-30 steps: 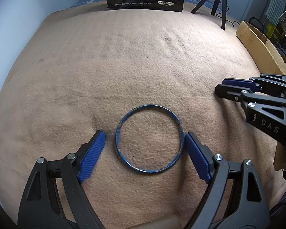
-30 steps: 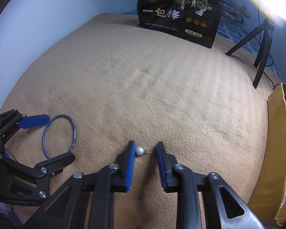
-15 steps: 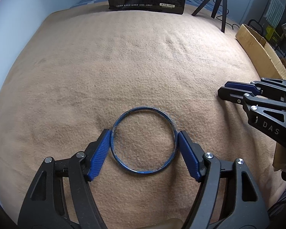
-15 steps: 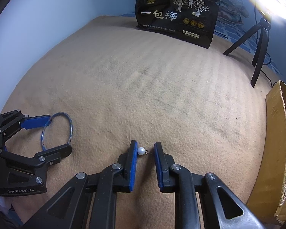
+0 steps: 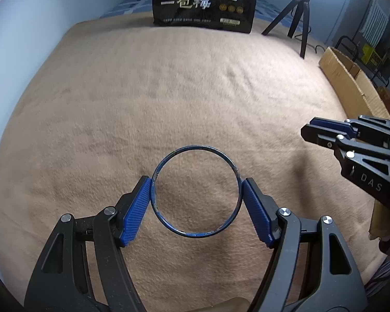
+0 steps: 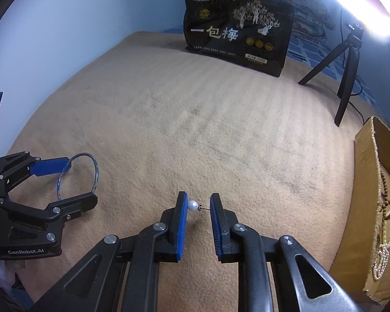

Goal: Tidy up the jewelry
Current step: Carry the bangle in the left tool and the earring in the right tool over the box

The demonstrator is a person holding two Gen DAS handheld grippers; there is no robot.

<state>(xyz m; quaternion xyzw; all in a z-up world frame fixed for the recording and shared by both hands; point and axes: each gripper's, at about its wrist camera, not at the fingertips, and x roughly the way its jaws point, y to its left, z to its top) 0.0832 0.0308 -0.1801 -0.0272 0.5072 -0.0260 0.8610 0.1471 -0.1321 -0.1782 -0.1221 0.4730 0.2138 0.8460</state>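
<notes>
Barely started tbh: left gripper (image 5: 196,193) pinching the blue bangle (image 5: 196,192), right gripper (image 6: 198,206) clamped on the pearl earring (image 6: 193,205), cardboard box (image 6: 371,195) waiting.

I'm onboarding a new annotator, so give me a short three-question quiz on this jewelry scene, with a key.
1. True or false: the right gripper is empty.
2. What sits between the pads of the left gripper? A) a watch B) a blue bangle C) a brooch
3. Where do the bead necklaces lie?

Key:
1. False. It pinches a pearl earring.
2. B. The jaws have just been closing, and both pads touch the bangle.
3. In the open cardboard box at the right edge of the blanket.
</notes>
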